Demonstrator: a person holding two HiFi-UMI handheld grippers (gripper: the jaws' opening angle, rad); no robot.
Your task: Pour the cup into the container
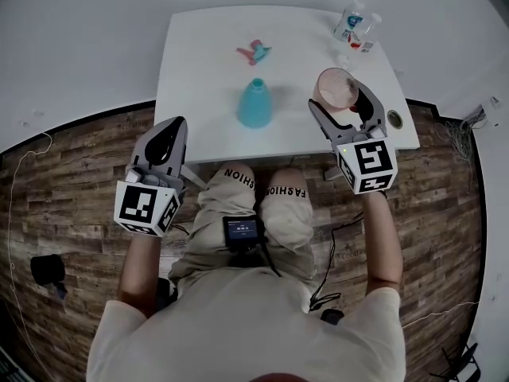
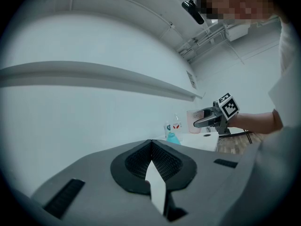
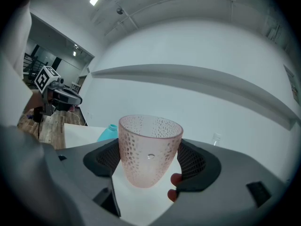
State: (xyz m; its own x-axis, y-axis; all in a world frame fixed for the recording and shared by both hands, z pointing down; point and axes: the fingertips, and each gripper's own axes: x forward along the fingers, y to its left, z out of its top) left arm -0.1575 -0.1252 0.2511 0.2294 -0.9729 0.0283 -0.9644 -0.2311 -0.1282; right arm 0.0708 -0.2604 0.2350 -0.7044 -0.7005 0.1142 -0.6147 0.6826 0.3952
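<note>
A dimpled pink see-through cup point(image 1: 335, 87) is held upright above the white table's point(image 1: 199, 138) right front part, with my right gripper point(image 1: 338, 97) shut on it. In the right gripper view the cup point(image 3: 150, 149) fills the space between the pads point(image 3: 192, 161). The teal flask-shaped container point(image 1: 254, 104) stands on the table to the cup's left, its narrow mouth up; it also shows as the teal container point(image 3: 108, 132). My left gripper point(image 1: 165, 144) hovers off the table's front left corner, shut on nothing. What the cup holds is hidden.
Two clear bottles point(image 1: 349, 21) point(image 1: 366, 33) stand at the table's back right. A small pink and teal item point(image 1: 254, 51) lies at the back middle. The person's knees point(image 1: 262, 189) sit under the front edge. Wood floor surrounds the table.
</note>
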